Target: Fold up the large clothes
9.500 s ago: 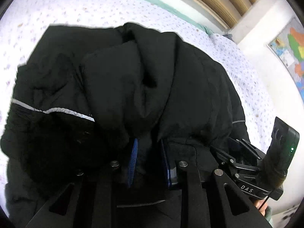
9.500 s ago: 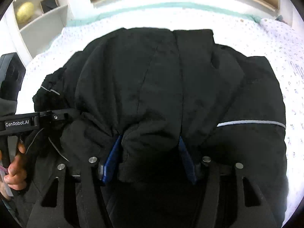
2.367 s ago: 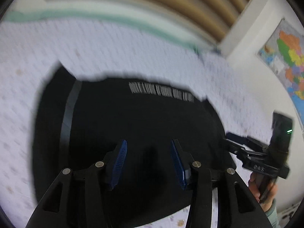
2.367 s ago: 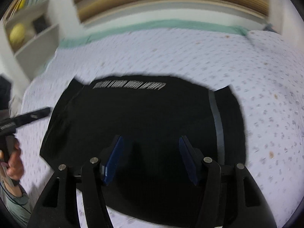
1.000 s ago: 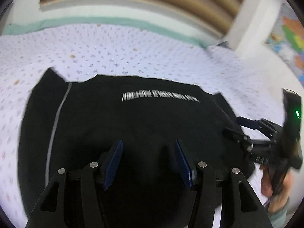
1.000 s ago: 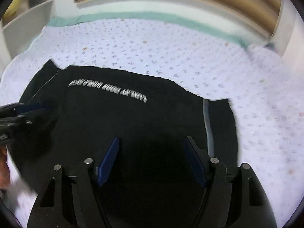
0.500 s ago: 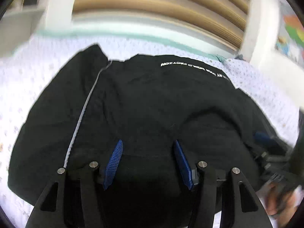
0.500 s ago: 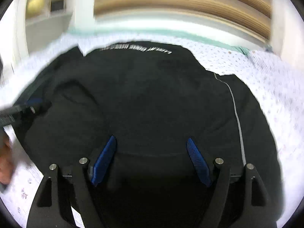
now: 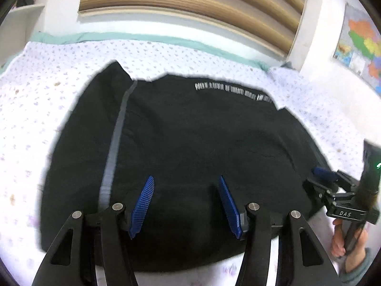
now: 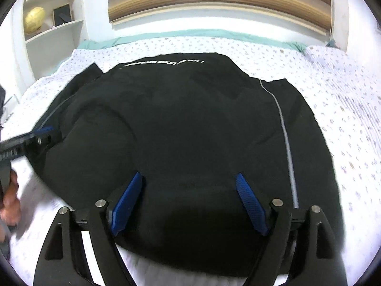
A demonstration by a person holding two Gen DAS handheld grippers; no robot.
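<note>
I have let go of the black jacket (image 9: pixel 190 147): a few seconds ago it was bunched in both jaws, now it lies as a flat folded bundle on the bed (image 9: pixel 42 100). My left hand-held gripper (image 9: pixel 185 202) and right hand-held gripper (image 10: pixel 188 197) both hover over its near edge, jaws wide apart, holding nothing. I judge the fold nearly complete.

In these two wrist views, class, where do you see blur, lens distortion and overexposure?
Left wrist view: the black jacket has smeared edges and unreadable lettering; the window blinds bow from the fisheye. Right wrist view: sharper in the middle, but the left gripper at the frame edge is streaked, and the bedsheet washes out toward white.
</note>
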